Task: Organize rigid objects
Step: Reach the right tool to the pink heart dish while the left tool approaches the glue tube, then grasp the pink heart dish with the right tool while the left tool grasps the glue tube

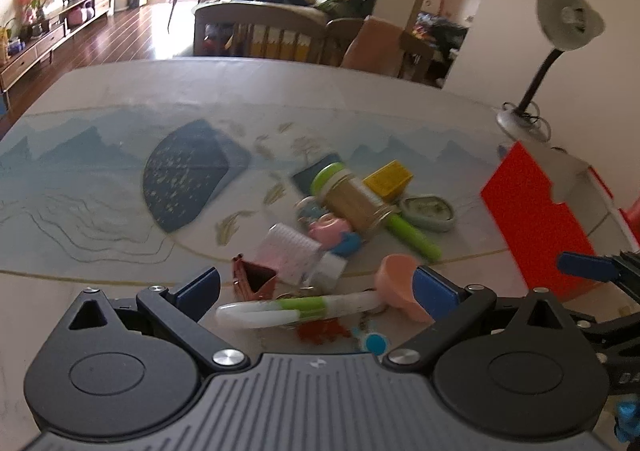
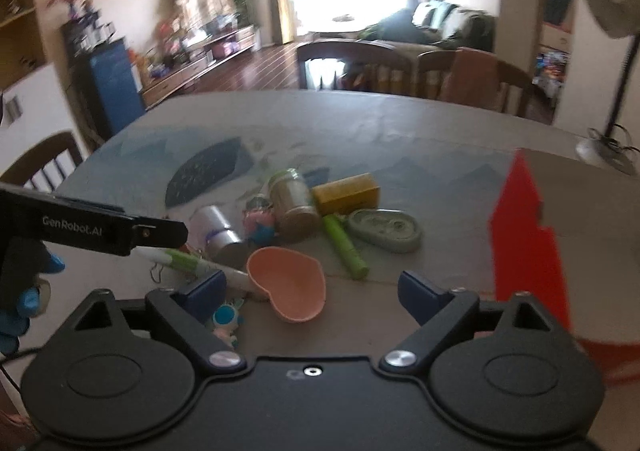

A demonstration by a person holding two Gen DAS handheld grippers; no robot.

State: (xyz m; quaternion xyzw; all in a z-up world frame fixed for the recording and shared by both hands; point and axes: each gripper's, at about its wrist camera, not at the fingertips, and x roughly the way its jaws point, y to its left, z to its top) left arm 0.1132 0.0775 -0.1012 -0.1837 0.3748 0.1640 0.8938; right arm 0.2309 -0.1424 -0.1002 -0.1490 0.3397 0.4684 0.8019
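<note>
While the left gripper (image 1: 316,289) hangs over the cluttered surface (image 1: 100,219) with its fingers (image 1: 200,285) spread wide and gripping nothing, a white-and-green pen (image 1: 288,311) lies between them, a pink heart-shaped dish (image 1: 394,279) touches the right finger, and a green-lidded jar (image 1: 352,195) lies beyond, left of a red box (image 1: 532,219). From the right wrist, the right gripper (image 2: 316,291) also gapes empty, the heart-shaped dish (image 2: 288,279) lying between its fingers (image 2: 420,291), beside a green tube (image 2: 346,247).
</note>
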